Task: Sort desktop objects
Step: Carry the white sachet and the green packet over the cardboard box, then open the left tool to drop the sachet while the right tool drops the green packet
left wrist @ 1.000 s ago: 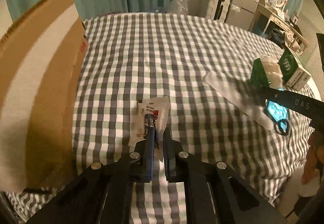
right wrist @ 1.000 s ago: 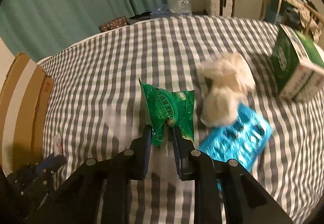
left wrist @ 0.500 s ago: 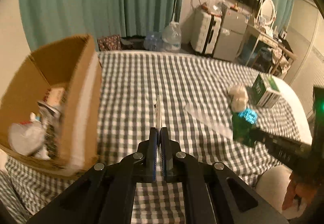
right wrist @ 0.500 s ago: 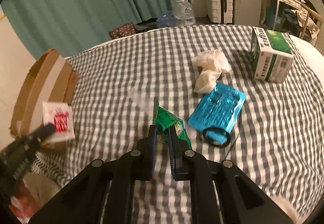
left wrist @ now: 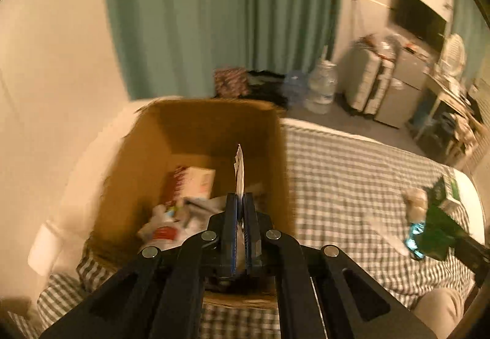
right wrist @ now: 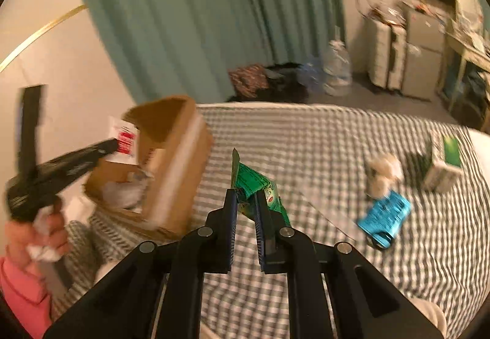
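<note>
The thin white-and-red sachet (left wrist: 239,169), clamped upright in the left gripper (left wrist: 239,201), hangs directly above the open brown cardboard box (left wrist: 196,130); the right gripper (right wrist: 246,201) grips a green packet (right wrist: 255,186).

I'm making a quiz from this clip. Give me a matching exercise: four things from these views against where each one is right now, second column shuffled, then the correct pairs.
Things:
1. white sachet
2. green packet
3. blue packet
4. green and white carton

Places:
A. lying on the checked cloth, beside a crumpled white wad
B. pinched in the left tool, above the open cardboard box
C. standing at the far right of the checked cloth
D. pinched in the right tool, over the cloth

Pairs: 1-B, 2-D, 3-A, 4-C
</note>
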### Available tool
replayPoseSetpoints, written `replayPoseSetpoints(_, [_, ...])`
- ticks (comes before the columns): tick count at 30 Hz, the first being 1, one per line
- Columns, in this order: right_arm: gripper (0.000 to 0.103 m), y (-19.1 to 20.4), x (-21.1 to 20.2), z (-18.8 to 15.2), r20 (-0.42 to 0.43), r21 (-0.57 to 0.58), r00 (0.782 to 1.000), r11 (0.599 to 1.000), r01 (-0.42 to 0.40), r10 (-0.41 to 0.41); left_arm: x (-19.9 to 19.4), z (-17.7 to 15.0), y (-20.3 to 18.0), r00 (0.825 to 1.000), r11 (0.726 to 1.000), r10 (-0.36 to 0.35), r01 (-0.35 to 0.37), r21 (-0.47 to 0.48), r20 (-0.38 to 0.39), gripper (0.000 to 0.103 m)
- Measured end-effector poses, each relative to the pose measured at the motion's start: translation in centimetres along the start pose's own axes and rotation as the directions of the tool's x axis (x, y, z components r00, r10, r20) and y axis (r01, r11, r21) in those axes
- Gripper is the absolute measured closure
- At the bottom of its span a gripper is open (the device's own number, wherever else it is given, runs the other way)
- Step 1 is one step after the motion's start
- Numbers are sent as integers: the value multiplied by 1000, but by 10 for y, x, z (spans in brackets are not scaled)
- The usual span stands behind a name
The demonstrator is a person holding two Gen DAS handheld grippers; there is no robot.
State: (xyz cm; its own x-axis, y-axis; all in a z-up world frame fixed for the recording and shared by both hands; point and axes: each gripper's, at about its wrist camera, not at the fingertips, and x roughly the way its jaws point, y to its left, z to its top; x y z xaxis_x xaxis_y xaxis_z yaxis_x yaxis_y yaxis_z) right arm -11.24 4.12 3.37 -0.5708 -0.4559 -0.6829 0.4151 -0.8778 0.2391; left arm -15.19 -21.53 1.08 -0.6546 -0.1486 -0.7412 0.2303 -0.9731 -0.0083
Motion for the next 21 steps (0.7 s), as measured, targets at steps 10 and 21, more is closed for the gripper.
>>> replayPoseSetpoints(10, [92,88,51,40,-59,-123,988,981,-149,143,31,-14,50,997,1000,-7,5,-28,-71,61])
replayPoseSetpoints(21, [89,150,125,60,-143,-167,966,957,-238,215,10,-39,80,998,998,50,-52,-42,-44,23])
